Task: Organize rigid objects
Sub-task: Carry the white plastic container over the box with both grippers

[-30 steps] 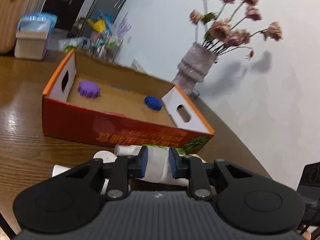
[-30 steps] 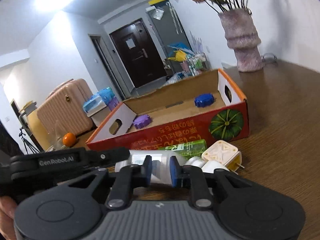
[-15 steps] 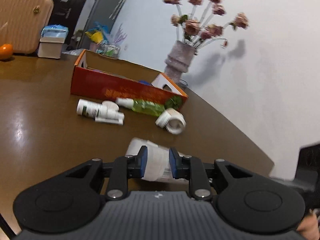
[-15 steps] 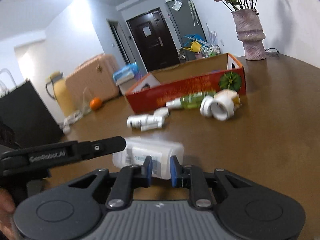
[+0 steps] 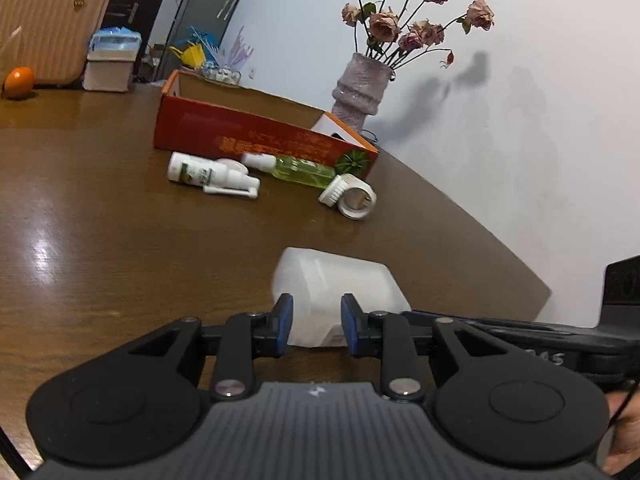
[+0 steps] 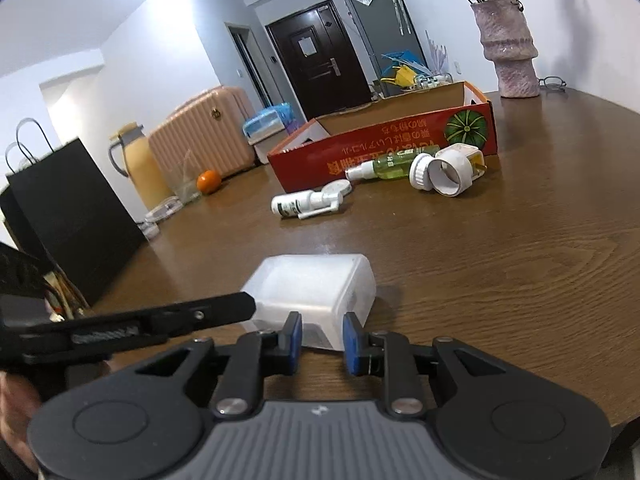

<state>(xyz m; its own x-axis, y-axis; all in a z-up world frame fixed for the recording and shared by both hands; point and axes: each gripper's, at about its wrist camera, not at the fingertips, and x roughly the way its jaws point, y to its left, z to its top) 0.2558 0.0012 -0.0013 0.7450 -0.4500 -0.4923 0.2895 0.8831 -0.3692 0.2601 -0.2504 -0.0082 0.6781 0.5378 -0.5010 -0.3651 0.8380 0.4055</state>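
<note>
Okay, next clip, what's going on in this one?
A person holds a tool in each hand, both at a translucent white plastic box lying on the wooden table. The left tool and right tool have just been opening; the box lies between their pads, apparently released. Small bottles and caps lie farther off beside the red cardboard tray.

Left gripper (image 5: 314,326) is straddling the near end of the translucent white box (image 5: 336,292) lying on the wooden table (image 5: 100,240); its jaws have just been opening, blue pads (image 5: 283,322) showing slight gaps. Beyond the box, spray bottles (image 5: 212,176) are lying before the red carton (image 5: 256,140). Right gripper's finger (image 5: 500,330) is reaching in beside the box.
</note>
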